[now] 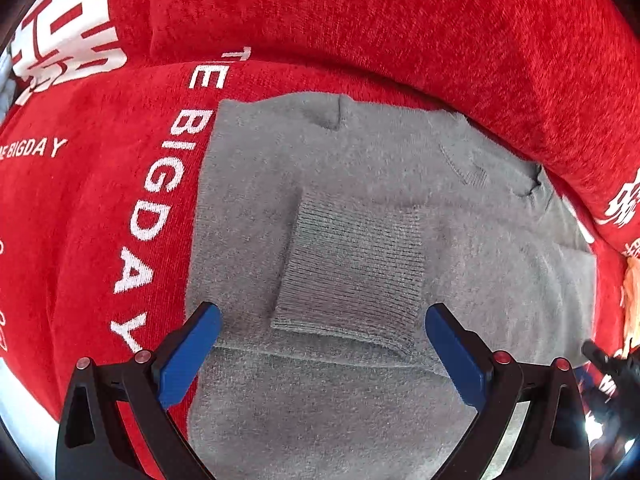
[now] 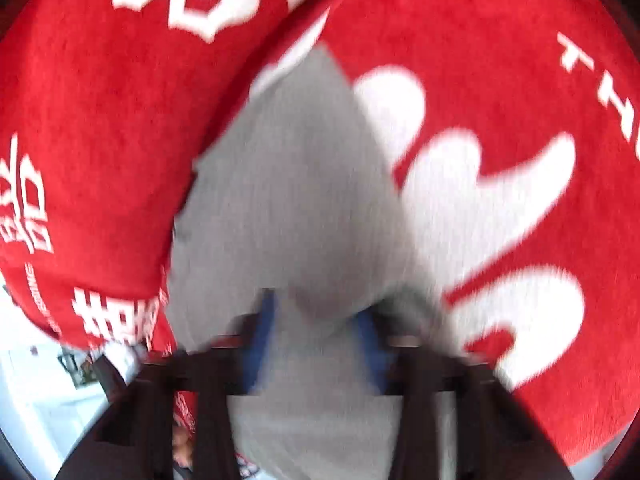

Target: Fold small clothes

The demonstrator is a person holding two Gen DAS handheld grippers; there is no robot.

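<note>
Garment: grey knit sweater (image 1: 360, 168), lying flat on red blanket (image 1: 100, 220), ribbed cuff (image 1: 352, 268) folded onto its middle.
Left gripper (image 1: 322, 316): released, jaws spread wide above cuff.
Right gripper (image 2: 316, 320): clenched on grey cloth; view blurred.

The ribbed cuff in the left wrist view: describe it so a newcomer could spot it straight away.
Start from the red blanket with white lettering that covers the whole surface. On it lies a fuzzy grey sweater, and folded across its middle is the ribbed cuff, just ahead of the open left gripper. Its fine ridged knit sets it apart from the soft, plain grey around it.
</note>
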